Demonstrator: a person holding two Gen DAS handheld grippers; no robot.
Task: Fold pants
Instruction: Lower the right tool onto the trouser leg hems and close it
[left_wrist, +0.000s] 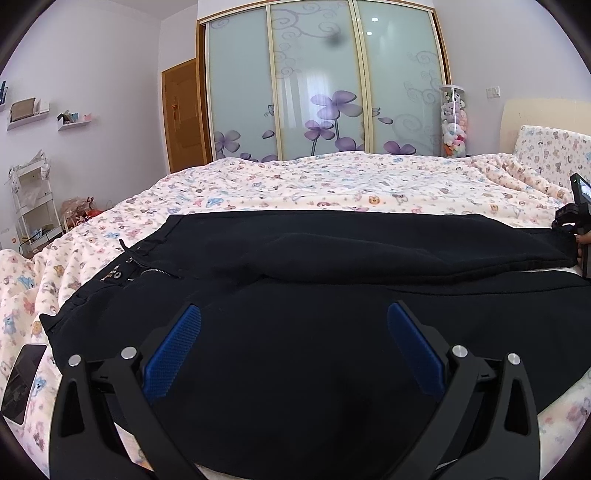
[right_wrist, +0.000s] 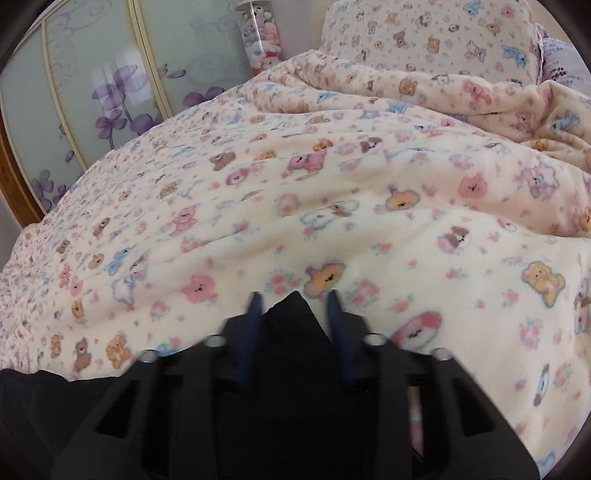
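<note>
Black pants (left_wrist: 332, 266) lie spread across the bed, waistband with zipper and snap at the left, legs running to the right. My left gripper (left_wrist: 293, 314) is open, its blue pads (left_wrist: 173, 350) wide apart just above the near leg's thigh, holding nothing. My right gripper (right_wrist: 294, 295) has its blue pads close together on a bunch of black pant fabric (right_wrist: 291, 325) at the leg end. The right gripper also shows at the far right edge of the left wrist view (left_wrist: 576, 221), at the hem of the far leg.
The bed has a cream blanket with a bear print (right_wrist: 332, 184). A phone (left_wrist: 22, 384) lies at the bed's left edge. A pillow (right_wrist: 424, 33) is at the head. A sliding wardrobe (left_wrist: 321, 81), a wooden door and a shelf stand behind.
</note>
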